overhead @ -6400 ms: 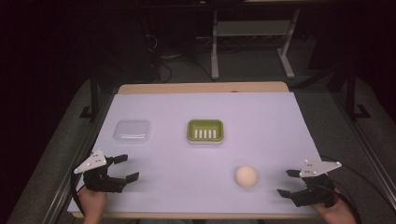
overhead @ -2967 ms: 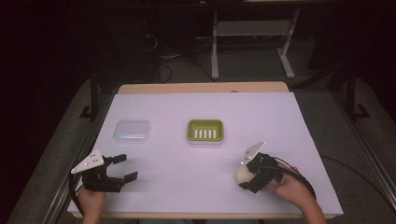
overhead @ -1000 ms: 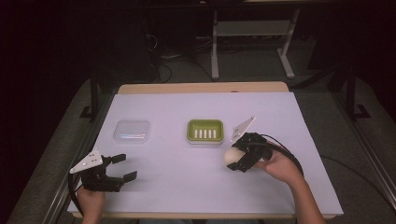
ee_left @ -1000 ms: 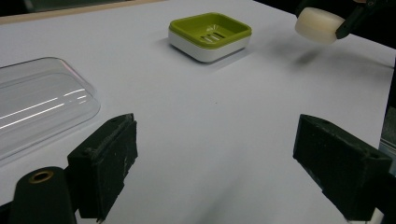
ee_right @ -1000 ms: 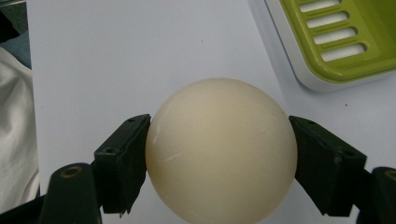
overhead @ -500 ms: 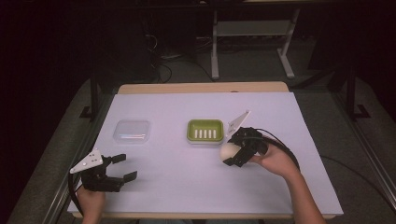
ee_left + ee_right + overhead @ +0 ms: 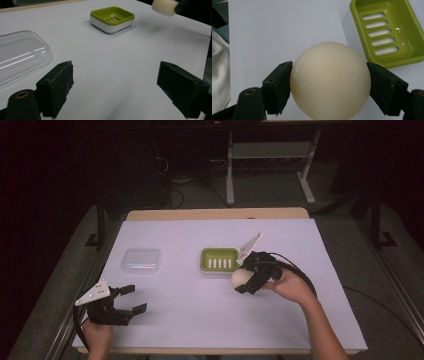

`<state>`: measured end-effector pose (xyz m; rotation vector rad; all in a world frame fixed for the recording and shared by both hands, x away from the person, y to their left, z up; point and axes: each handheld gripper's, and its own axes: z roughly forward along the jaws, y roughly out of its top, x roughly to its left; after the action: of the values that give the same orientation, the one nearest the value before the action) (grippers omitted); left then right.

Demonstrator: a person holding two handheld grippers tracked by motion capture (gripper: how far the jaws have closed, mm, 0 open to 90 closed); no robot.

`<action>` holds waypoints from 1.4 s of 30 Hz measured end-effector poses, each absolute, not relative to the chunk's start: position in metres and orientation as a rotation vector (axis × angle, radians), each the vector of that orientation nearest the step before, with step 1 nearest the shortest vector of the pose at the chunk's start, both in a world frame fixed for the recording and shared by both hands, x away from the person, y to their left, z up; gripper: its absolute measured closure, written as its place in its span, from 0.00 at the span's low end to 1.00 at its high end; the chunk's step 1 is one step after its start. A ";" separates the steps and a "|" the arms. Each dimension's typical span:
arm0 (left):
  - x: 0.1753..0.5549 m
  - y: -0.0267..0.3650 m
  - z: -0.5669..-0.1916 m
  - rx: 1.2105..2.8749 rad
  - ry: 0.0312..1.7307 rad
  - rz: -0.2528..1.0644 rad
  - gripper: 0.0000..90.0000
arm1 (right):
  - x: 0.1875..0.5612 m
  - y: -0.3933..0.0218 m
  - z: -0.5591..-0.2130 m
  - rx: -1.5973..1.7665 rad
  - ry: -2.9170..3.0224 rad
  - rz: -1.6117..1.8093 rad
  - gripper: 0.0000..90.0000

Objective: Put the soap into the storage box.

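1. Just beside the green soap dish point(image 7: 220, 260), at its near right corner, the right tool point(image 7: 246, 279) holds the cream soap ball point(image 7: 240, 277) clamped between both jaws, lifted off the counter point(image 7: 200, 310).
2. Seen from the right gripper view, the jaws press the soap ball's point(image 7: 330, 80) two sides, with the dish point(image 7: 387, 32) ahead to the right.
3. At the counter's near left corner, the left tool point(image 7: 131, 299) rests with jaws spread wide, holding nothing.
4. Beyond it lies a clear plastic lid point(image 7: 141, 260), well apart from the dish.

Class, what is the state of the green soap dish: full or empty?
Empty. The right gripper view shows the green soap dish with bare slots and nothing inside; the soap sits between the right tool's jaws, beside the dish.
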<state>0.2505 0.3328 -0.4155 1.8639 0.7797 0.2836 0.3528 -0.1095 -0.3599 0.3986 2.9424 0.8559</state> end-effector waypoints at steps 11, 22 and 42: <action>0.250 0.333 -0.415 1.864 0.779 0.285 0.15 | 0.363 -0.101 -0.351 0.378 2.942 0.874 0.26; 0.250 0.332 -0.415 1.863 0.780 0.286 0.15 | 0.380 -0.091 -0.345 0.368 2.944 0.888 0.26; 0.250 0.333 -0.415 1.865 0.780 0.283 0.15 | 0.405 -0.075 -0.338 0.373 2.956 0.881 0.26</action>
<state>0.2504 0.3328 -0.4152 1.8648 0.7803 0.2831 0.4053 -0.0746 -0.3379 0.3727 2.9562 0.8807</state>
